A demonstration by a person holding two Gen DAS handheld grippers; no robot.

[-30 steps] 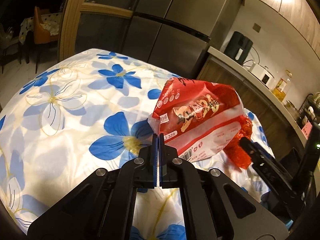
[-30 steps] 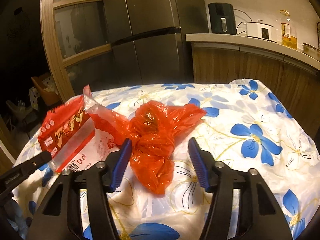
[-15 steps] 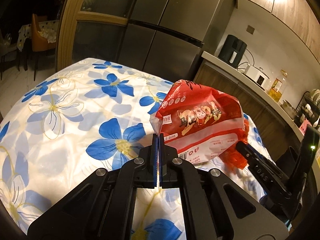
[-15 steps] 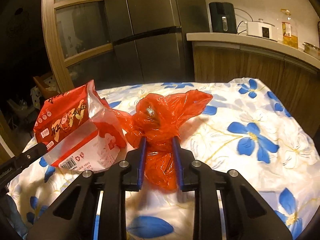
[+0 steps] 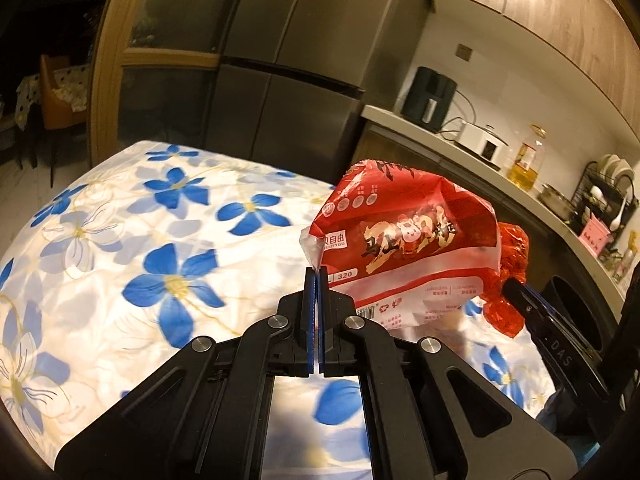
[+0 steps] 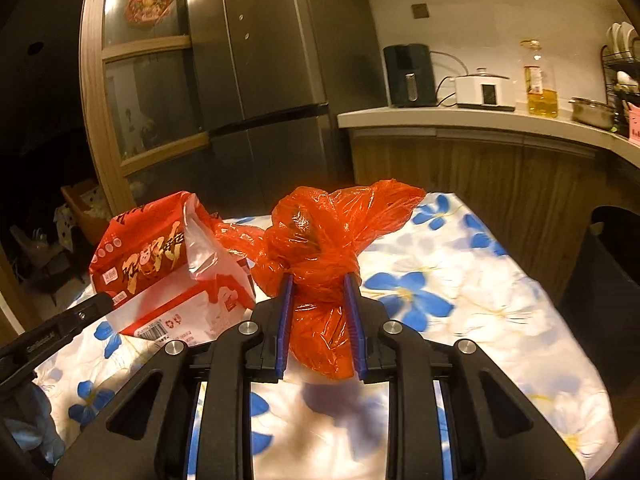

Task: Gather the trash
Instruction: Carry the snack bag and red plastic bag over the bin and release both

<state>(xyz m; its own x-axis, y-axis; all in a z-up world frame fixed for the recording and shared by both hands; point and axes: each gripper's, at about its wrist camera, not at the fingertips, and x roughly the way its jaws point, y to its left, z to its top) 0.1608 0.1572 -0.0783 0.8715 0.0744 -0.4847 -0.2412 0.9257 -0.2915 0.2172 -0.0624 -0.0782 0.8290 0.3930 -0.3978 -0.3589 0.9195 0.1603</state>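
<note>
My left gripper (image 5: 316, 276) is shut on the clear corner of a red and white snack package (image 5: 408, 248) and holds it above the floral tablecloth (image 5: 160, 240). The package also shows in the right wrist view (image 6: 160, 276). My right gripper (image 6: 318, 284) is shut on a knotted red plastic bag (image 6: 324, 240) and holds it lifted off the table. The bag also shows behind the package in the left wrist view (image 5: 508, 280).
A dark bin (image 6: 608, 272) stands at the table's right edge, also low right in the left wrist view (image 5: 572, 312). A fridge (image 6: 272, 80) and a wooden counter (image 6: 480, 128) with appliances and an oil bottle (image 6: 540, 80) lie beyond the table.
My right gripper closed on the red bag and lifted it. My left gripper raised the snack package off the table. Both moved up and rightward.
</note>
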